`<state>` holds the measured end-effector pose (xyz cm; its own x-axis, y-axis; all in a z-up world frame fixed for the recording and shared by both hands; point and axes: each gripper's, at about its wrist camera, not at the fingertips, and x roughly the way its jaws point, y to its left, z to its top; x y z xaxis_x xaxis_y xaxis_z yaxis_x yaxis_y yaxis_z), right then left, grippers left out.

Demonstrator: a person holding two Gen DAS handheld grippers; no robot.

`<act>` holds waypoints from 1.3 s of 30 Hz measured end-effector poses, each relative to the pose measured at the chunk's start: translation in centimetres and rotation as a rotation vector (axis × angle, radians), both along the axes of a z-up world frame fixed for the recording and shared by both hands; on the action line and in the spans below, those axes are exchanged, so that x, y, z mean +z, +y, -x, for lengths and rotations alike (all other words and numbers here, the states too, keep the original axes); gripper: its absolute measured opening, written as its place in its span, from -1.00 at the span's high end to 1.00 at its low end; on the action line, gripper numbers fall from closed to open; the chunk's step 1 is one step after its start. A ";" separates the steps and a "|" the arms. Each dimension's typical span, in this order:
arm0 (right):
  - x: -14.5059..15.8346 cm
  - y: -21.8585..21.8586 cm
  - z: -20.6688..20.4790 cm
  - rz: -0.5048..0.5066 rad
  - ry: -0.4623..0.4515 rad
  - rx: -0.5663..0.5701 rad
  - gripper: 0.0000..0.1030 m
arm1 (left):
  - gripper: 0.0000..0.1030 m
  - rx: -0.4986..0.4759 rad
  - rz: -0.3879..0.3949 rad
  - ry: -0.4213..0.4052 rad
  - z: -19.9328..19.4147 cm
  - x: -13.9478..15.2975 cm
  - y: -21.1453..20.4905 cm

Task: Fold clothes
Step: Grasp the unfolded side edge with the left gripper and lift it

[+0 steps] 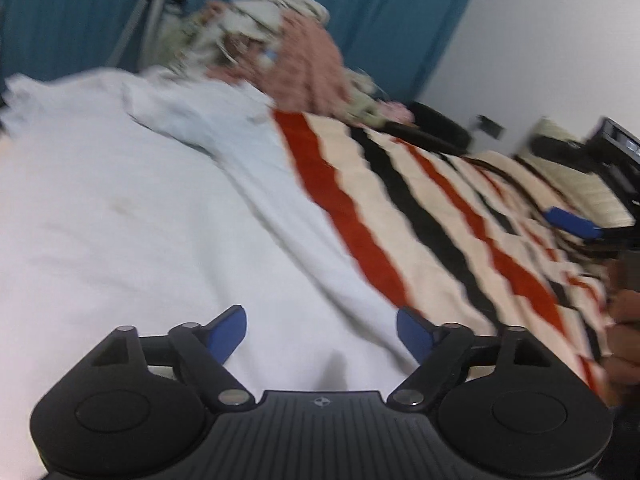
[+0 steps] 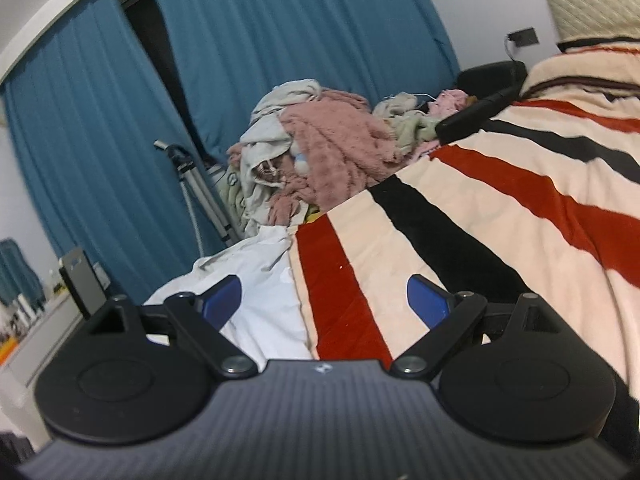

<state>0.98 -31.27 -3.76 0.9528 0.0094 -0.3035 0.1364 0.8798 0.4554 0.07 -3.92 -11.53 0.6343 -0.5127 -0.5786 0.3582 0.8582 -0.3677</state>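
garment: white garment (image 1: 132,208) lies spread on the striped blanket (image 1: 420,200), filling the left wrist view from 9 to 6 o'clock; the right wrist view shows only its edge at 7 o'clock
left gripper: left gripper (image 1: 320,334) low over the white cloth, jaws fairly wide, nothing pinched; cloth lies under the blue pads (image 1: 230,330), contact unclear (blur)
right gripper: right gripper (image 2: 326,300) above the garment's edge where it meets the blanket's red stripe, jaws wide, empty
step: judged as going in for a grab on the garment before a fold
do it well: pinch only the white layer, not the blanket; take matching edge points with both hands so the fold lands square
pile: clothes pile (image 2: 320,148) at 12 o'clock, well apart, against the blue curtain (image 2: 280,32)
risk: blanket pile snagging in the pads
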 end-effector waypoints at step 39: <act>-2.1 1.5 -1.6 0.099 0.099 -0.029 -0.77 | 0.98 -0.049 0.284 0.312 -1.9 0.9 9.0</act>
